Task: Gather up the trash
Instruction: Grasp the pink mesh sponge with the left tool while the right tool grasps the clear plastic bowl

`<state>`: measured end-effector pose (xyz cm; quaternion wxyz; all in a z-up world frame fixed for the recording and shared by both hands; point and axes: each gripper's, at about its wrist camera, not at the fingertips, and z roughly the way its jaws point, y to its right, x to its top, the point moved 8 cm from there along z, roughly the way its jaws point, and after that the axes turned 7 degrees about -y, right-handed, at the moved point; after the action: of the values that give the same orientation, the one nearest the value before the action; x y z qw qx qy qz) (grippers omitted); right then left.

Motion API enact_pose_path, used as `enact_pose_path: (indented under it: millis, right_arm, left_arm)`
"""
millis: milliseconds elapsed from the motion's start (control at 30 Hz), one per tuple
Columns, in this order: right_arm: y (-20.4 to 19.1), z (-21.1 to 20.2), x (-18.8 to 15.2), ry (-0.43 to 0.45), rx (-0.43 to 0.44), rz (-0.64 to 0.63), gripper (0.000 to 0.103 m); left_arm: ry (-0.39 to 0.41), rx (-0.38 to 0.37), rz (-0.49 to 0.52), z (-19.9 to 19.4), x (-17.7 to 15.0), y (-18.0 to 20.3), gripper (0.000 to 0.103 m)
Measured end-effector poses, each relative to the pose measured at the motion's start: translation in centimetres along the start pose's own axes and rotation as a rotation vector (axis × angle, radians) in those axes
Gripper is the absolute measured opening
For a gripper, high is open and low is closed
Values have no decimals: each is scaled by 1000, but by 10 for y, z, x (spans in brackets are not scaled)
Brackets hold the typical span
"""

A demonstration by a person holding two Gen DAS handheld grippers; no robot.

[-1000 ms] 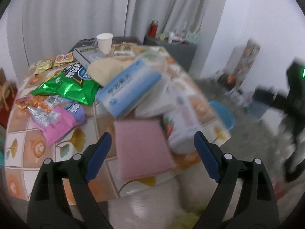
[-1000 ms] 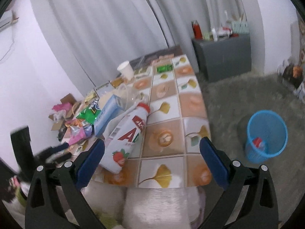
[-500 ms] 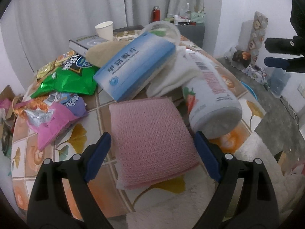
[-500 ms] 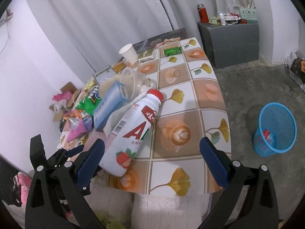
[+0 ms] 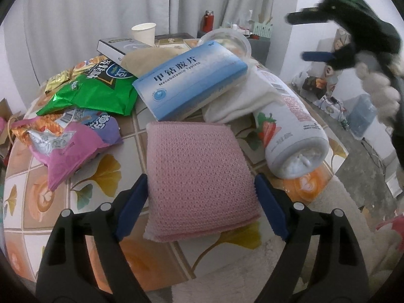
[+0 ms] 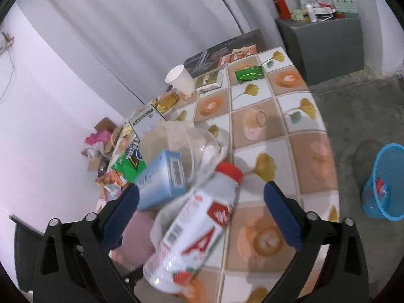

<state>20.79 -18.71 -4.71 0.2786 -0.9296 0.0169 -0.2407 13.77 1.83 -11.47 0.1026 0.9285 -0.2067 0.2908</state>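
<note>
Your left gripper [image 5: 200,194] tilts down, its spread fingers, just closing, flanking the pink sponge [image 5: 199,179]; your right gripper [image 6: 200,208] (also narrowing) straddles the bottle [image 6: 194,229].

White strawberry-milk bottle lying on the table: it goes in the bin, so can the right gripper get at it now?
Probably yes: the white strawberry-milk bottle lies between the open right gripper fingers, nothing covering it.

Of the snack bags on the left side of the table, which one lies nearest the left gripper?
The pink bag, torn open with silver lining showing. It lies closest to the left gripper, beside the pink sponge; the green bag and the yellow packets lie farther back.
</note>
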Motion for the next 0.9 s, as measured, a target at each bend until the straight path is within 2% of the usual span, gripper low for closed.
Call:
enact_pose_path:
  millis: [67,300,367,433,467,533,600,800,900]
  right_arm:
    - [-2,11,9,-17,-17,-13,86]
    - [-9,49,33,-74,-162,-117,66]
    - [-10,57,36,-84,-199,-144,56]
    - [-11,64,38,-94,-225,-170,39]
    - [-12,66,38,-92,-249,-185,36]
    - [-12,67,39,-83,-279,-202,16]
    - [-13,65,41,-62,-308,-206,8]
    - [-14,47,51,33,-407,-233,7]
    - [-14,34,55,68,-403,-226,6]
  left_arm:
    - [8,1,-3,-1,0,-2,78]
    - [37,29,1,-10,-5,-3,75]
    - [44,26,-7,-13,-6,-4,75]
    - [51,8,-23,-17,-5,-5,74]
    - [59,-2,-35,-20,-4,-6,74]
    - [75,-8,-49,-26,-3,-8,74]
    - [96,-5,-57,-32,0,-10,74]
    - [149,-1,-60,-49,4,-10,74]
    - [177,3,-64,-56,8,-12,74]
